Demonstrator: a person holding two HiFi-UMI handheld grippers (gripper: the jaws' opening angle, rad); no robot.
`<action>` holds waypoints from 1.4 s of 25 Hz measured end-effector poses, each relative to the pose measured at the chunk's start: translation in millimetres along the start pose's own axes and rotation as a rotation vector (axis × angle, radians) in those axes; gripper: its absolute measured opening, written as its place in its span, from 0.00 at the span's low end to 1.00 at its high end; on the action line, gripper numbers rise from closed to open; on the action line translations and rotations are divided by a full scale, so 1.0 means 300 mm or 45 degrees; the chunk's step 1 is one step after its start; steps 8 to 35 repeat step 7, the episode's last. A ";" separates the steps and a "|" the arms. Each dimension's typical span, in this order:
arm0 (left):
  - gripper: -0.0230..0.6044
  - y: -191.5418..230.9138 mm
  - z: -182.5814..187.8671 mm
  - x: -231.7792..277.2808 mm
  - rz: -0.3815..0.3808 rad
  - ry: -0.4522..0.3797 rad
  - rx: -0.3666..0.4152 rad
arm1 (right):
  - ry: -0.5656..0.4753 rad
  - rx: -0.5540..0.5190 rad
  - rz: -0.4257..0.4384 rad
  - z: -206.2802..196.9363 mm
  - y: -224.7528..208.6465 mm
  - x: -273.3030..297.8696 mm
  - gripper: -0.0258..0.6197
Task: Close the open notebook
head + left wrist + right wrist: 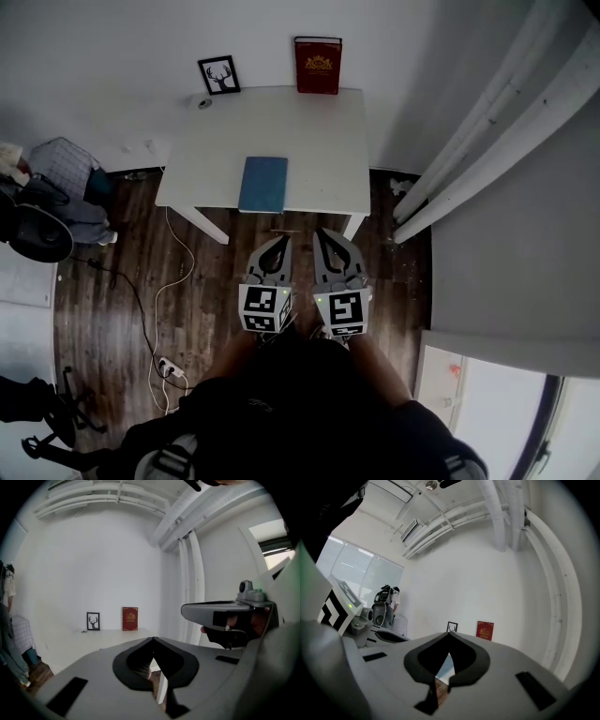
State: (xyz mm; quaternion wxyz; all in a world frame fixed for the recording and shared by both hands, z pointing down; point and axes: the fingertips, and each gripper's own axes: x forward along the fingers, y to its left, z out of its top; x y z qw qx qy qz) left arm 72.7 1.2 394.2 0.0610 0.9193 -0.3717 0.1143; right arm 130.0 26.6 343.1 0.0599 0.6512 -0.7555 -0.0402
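Note:
A blue notebook (pixel 263 184) lies closed and flat near the front edge of the white table (pixel 319 141). Both grippers hang side by side in front of the table, short of its front edge, over the wooden floor and apart from the notebook. My left gripper (pixel 281 238) has its jaws together at the tip with nothing between them, as the left gripper view (pixel 152 639) also shows. My right gripper (pixel 323 234) is likewise shut and empty in the right gripper view (pixel 449 633). Both point level toward the table and the far wall.
A red book (pixel 318 66) and a framed deer picture (pixel 218 75) lean against the wall at the table's back edge, with a small round object (pixel 203 102) beside them. Cables and a power strip (pixel 169 366) lie on the floor at left. White pipes (pixel 487 141) run along the right wall.

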 end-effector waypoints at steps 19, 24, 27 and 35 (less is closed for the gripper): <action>0.04 0.008 0.015 -0.009 0.022 0.009 0.064 | 0.025 -0.008 0.026 -0.008 0.027 0.017 0.07; 0.04 0.008 0.015 -0.009 0.022 0.009 0.064 | 0.025 -0.008 0.026 -0.008 0.027 0.017 0.07; 0.04 0.008 0.015 -0.009 0.022 0.009 0.064 | 0.025 -0.008 0.026 -0.008 0.027 0.017 0.07; 0.04 0.008 0.015 -0.009 0.022 0.009 0.064 | 0.025 -0.008 0.026 -0.008 0.027 0.017 0.07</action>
